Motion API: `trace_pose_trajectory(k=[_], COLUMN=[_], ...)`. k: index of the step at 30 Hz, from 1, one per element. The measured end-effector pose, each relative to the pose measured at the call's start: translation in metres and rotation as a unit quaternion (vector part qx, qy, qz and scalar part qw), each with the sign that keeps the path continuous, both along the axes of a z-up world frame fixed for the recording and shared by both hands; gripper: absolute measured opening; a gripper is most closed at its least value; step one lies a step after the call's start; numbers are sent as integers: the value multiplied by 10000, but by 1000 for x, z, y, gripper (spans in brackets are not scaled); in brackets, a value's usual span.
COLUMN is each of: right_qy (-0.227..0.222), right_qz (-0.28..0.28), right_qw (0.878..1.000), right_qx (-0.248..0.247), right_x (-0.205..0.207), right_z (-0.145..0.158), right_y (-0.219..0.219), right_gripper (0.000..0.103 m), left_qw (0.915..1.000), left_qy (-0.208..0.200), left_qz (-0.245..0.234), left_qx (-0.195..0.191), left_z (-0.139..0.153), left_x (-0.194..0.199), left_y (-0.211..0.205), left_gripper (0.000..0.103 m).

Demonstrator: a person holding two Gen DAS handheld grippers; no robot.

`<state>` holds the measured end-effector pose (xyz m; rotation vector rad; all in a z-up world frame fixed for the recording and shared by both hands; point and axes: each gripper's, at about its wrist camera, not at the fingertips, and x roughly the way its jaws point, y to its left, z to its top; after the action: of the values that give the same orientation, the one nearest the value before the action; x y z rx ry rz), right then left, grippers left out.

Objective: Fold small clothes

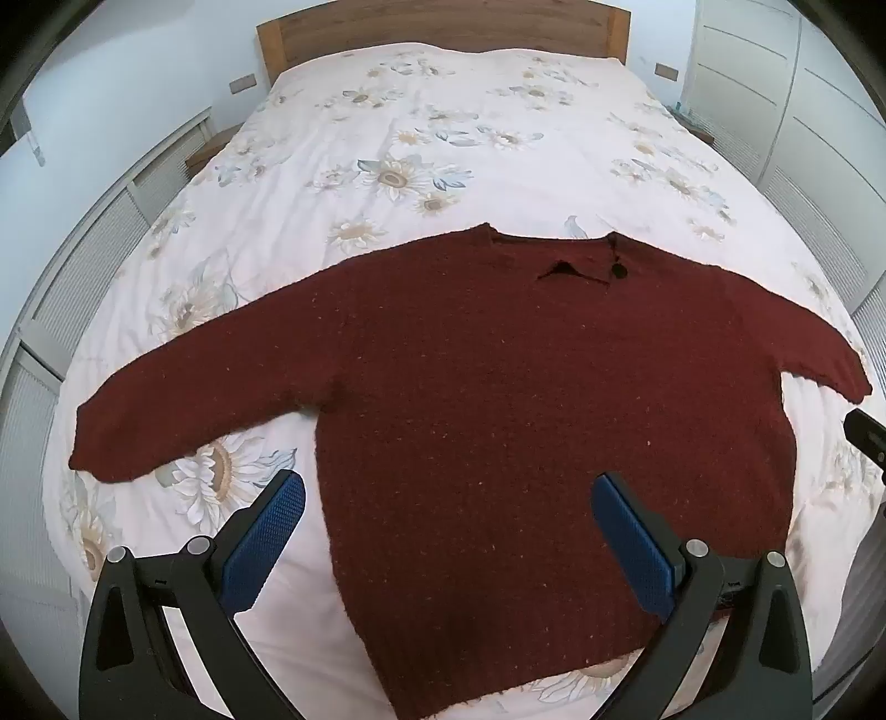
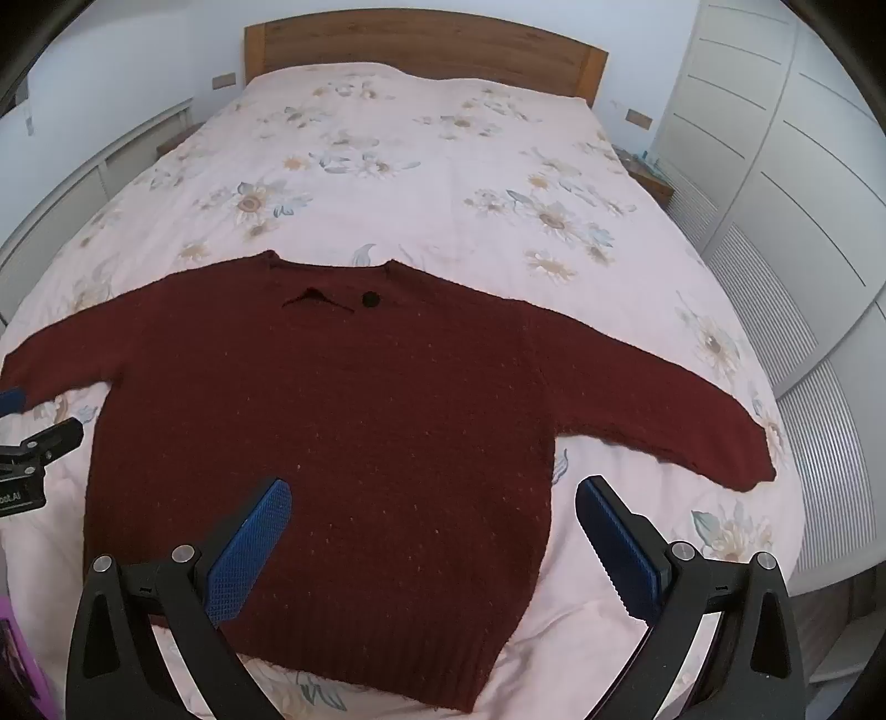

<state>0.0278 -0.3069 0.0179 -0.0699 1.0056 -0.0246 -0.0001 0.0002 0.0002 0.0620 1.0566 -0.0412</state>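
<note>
The blue-padded fingers (image 1: 288,498) of the left gripper (image 1: 448,493) are spread wide with nothing gripped; those of the right gripper (image 2: 434,498) likewise. Between and beyond both pairs a dark red sweater (image 1: 498,387) is laid flat, sleeves outspread (neckline toward the headboard (image 1: 443,27)). It is carried by a bed (image 1: 443,138) with a sunflower-print cover. White wardrobe doors (image 2: 775,166) are seen alongside.

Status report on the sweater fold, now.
Left gripper open, empty, above the hem. Right gripper open, empty. Dark red sweater flat on the floral bedspread, sleeves spread, unfolded. Nothing in the way.
</note>
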Motion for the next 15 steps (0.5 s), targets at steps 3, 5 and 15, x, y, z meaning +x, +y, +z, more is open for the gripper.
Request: trace_pose_trajectory(k=[3,5,15], right_qy=[7,12,18], right_qz=[-6,-8,-6], right_qw=[10000,10000,10000], right_qx=[-10,11,-3], right_x=[0,-1,-4], right_z=[0,0,4], right_y=[0,0,0], right_gripper=[103,103,103], left_qw=[10000,9999,9998], left_qy=[-29,2,-20], left_qz=[-1,-3,-55], left_qx=[-11,170,175], left_z=[1,1,0], left_x=[0,1,-2], left_y=[2,-3,-4], left_gripper=[102,102,102])
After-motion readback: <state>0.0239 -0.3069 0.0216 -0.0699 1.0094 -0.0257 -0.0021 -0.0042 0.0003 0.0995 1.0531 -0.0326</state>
